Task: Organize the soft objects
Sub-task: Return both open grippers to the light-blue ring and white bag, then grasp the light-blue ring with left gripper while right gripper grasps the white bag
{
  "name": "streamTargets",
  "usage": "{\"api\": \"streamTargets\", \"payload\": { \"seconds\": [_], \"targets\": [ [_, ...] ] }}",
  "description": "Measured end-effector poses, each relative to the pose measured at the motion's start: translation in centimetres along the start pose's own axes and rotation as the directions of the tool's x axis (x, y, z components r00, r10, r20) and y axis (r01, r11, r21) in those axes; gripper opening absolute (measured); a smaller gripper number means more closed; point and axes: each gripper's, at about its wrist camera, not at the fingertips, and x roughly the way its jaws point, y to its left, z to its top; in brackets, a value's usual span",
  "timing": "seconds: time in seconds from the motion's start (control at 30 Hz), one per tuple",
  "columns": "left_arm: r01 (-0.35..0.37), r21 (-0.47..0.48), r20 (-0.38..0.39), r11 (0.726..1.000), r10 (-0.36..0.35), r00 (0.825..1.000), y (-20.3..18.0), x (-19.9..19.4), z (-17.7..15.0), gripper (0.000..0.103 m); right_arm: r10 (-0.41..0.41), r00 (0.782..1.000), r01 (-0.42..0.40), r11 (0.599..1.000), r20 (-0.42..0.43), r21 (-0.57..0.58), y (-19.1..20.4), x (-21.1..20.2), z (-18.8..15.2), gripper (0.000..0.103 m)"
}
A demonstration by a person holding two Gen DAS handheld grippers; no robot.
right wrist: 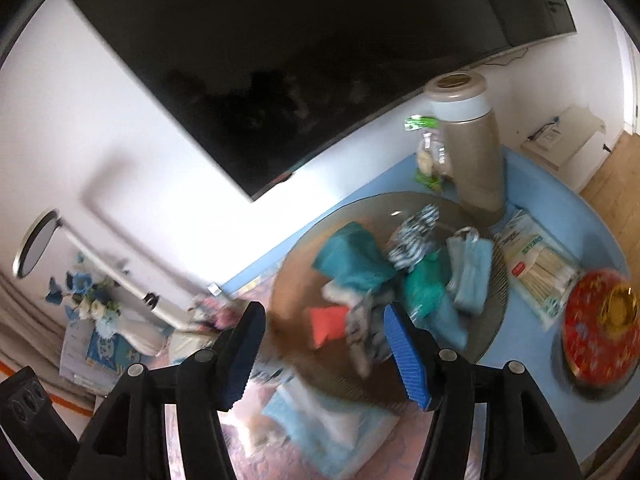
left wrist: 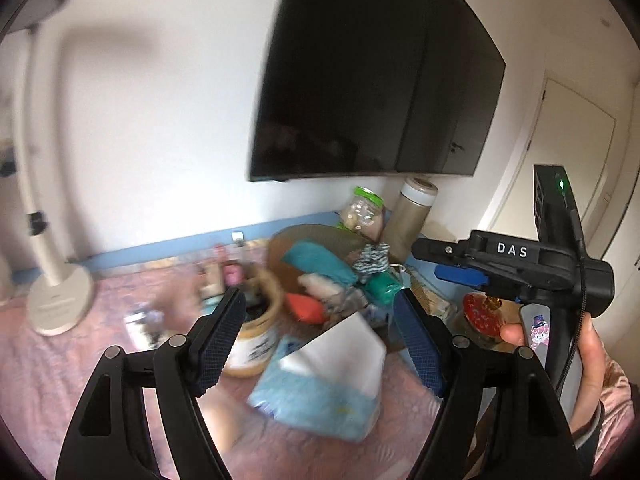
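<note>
1. Left wrist view: dominated by a dark wall-mounted screen [left wrist: 372, 80] above a table [left wrist: 60, 380] with a pink patterned cover.
2. Round tray [right wrist: 492, 328] sits toward the far side of that table, loaded with the soft objects: teal cloth [right wrist: 352, 260], green cloth [right wrist: 424, 288], pale blue folded cloth [right wrist: 472, 272], striped rope bundle [right wrist: 412, 232], orange piece [right wrist: 326, 324].
3. Tissue pack [left wrist: 320, 384], pale blue and white, lies on the cover just in front of the tray, near both tools.
4. Left gripper [left wrist: 320, 340]: jaws spread apart, nothing between the pads, tissue pack showing in the gap but not pinched.
5. Right gripper [right wrist: 324, 352]: jaws likewise apart and empty, aimed at the near edge of the pile.
6. Likely step: picking the next soft item. Best done by slowing down (both views blurred), singling out one cloth at the pile's edge, pinching a fold rather than a loose corner, and lifting clear so neighbours stay put.
7. Worth avoiding: the red tin [right wrist: 600, 320] and the tall flask [right wrist: 472, 144] close by.
</note>
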Motion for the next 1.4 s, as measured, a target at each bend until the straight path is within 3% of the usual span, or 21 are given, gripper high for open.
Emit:
{"api": "streamTargets", "payload": {
  "seconds": [0.2,0.3,0.33,0.5,0.7,0.83,0.97,1.07,1.23,1.4],
  "targets": [
    [-0.081,0.002,0.048,0.997,0.081,0.996,3.9,-7.0,-0.6,0.076,0.082,0.995,-0.086,0.994,-0.061,-0.06,4.9,0.5,-3.7,0.069],
    [-0.15,-0.018,0.08,0.989,0.151,0.985,6.7,-10.6,-0.9,0.091,0.106,0.99,-0.116,0.986,-0.09,-0.117,7.8,1.2,-6.0,0.078],
    [-0.179,-0.031,0.09,0.983,0.181,0.979,7.8,-11.9,-1.2,0.091,0.11,0.989,-0.123,0.983,-0.1,-0.136,8.8,1.6,-7.0,0.08],
    [-0.255,-0.086,0.07,0.963,0.261,0.963,12.9,-14.3,-3.7,0.091,0.113,0.972,-0.16,0.962,-0.208,-0.222,12.4,5.0,-11.8,0.08],
    [-0.196,-0.159,-0.049,0.968,0.19,0.981,17.8,-11.3,-8.8,0.091,0.047,0.949,-0.147,0.941,-0.313,-0.304,14.9,9.1,-15.6,0.08],
    [-0.169,-0.149,-0.14,0.974,0.148,0.979,18.3,-8.1,-11.7,0.091,0.008,0.946,-0.119,0.938,-0.323,-0.325,15.6,10.6,-16.1,0.08],
    [-0.113,-0.147,-0.229,0.983,0.077,0.97,18.6,-4.8,-14.1,0.091,-0.007,0.946,-0.101,0.944,-0.325,-0.314,15.7,11.9,-15.9,0.08],
    [-0.111,-0.125,-0.288,0.986,0.071,0.955,18.5,-3.0,-15.3,0.091,-0.056,0.949,-0.049,0.947,-0.311,-0.319,15.2,12.7,-15.7,0.08],
    [-0.089,-0.138,-0.318,0.986,0.041,0.947,18.7,-1.4,-16.6,0.091,-0.087,0.941,-0.025,0.947,-0.328,-0.321,14.3,14.1,-15.9,0.08],
    [-0.11,-0.162,-0.344,0.981,0.048,0.938,19.1,0.4,-17.2,0.091,-0.179,0.929,0.035,0.915,-0.325,-0.403,14.4,16.3,-17.6,0.08]
  ]
}}
